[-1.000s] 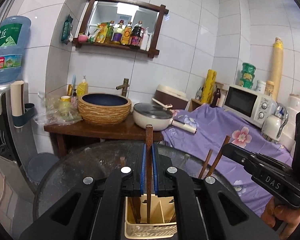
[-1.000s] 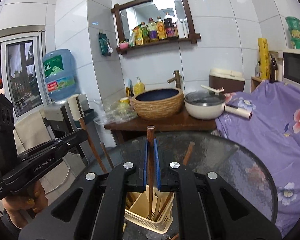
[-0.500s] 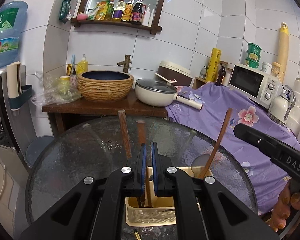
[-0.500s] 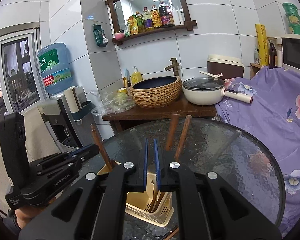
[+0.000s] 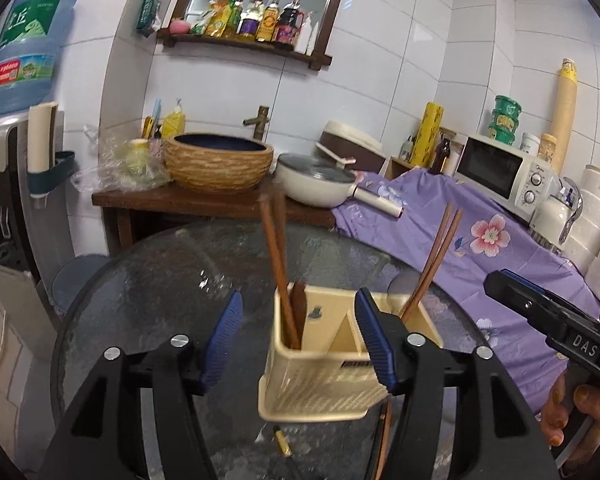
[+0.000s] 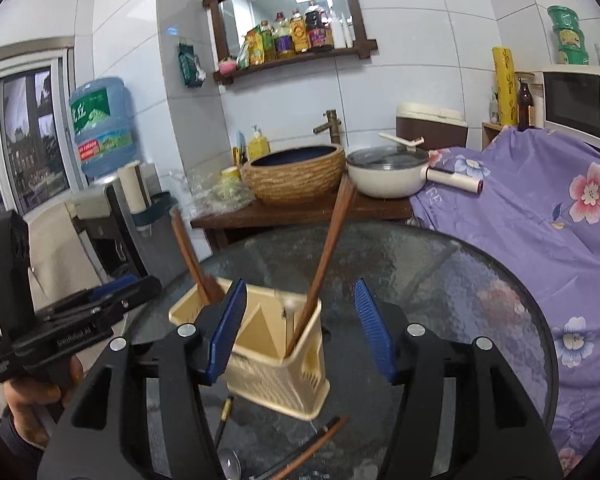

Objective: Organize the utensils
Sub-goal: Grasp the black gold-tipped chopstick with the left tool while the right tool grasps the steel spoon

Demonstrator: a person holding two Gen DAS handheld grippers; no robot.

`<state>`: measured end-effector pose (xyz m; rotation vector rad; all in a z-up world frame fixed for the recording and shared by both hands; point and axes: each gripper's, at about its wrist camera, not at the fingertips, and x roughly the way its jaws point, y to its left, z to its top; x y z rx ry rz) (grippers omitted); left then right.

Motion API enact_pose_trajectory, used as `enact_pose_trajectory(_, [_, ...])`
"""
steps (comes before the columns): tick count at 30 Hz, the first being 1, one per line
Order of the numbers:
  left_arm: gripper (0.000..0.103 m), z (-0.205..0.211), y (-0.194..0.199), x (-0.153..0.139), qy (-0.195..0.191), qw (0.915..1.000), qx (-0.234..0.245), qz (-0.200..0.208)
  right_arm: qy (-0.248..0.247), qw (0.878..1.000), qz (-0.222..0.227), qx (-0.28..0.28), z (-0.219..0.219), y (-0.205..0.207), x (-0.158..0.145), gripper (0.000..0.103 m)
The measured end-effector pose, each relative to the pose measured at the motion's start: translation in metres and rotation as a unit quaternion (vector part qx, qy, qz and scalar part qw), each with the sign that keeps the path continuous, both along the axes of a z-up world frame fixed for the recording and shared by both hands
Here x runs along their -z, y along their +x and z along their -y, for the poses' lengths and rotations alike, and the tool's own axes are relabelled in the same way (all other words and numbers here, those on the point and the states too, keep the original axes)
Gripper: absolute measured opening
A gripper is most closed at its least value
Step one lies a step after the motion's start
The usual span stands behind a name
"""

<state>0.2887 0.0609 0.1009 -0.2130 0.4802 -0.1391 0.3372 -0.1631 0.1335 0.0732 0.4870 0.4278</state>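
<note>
A cream utensil caddy stands on the round glass table. Brown chopsticks stand in its left compartment and in its right compartment. My left gripper is open and empty, just above and in front of the caddy. My right gripper is open and empty over the caddy. A loose chopstick and a dark utensil with a gold tip lie on the glass near the caddy.
A wooden stand with a woven basin and a white pan is behind the table. A purple flowered cloth covers the right side, with a microwave on it. A water dispenser stands left.
Both grippers were shut on chopsticks above the caddy. They let them drop into the compartments, opened wide and drew back. The chopsticks now lean in the caddy.
</note>
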Motion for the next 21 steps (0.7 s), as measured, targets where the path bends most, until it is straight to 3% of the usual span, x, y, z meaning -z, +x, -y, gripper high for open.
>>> enact_pose_trajectory(8, [0.06, -0.013, -0.012, 0.062, 0.017, 0.9961, -0.018, -0.085, -0.058, 0.995, -0.07, -0.035, -0.023, -0.037, 0.075, 0.057])
enact_pose_trajectory(11, [0.052, -0.01, -0.008, 0.084, 0.029, 0.9919, -0.006, -0.123, -0.055, 0.992, -0.1, -0.047, -0.03, -0.046, 0.102, 0.057])
enact_pose_trajectory(13, [0.045, -0.006, -0.006, 0.098, 0.038, 0.9888, 0.003, -0.145, -0.044, 0.991, -0.117, -0.046, -0.029, -0.049, 0.115, 0.057])
enact_pose_trajectory(21, [0.036, 0.016, 0.009, 0.13, 0.064, 0.9773, 0.039, -0.198, -0.047, 0.989, -0.138, -0.027, -0.024, -0.056, 0.133, 0.057])
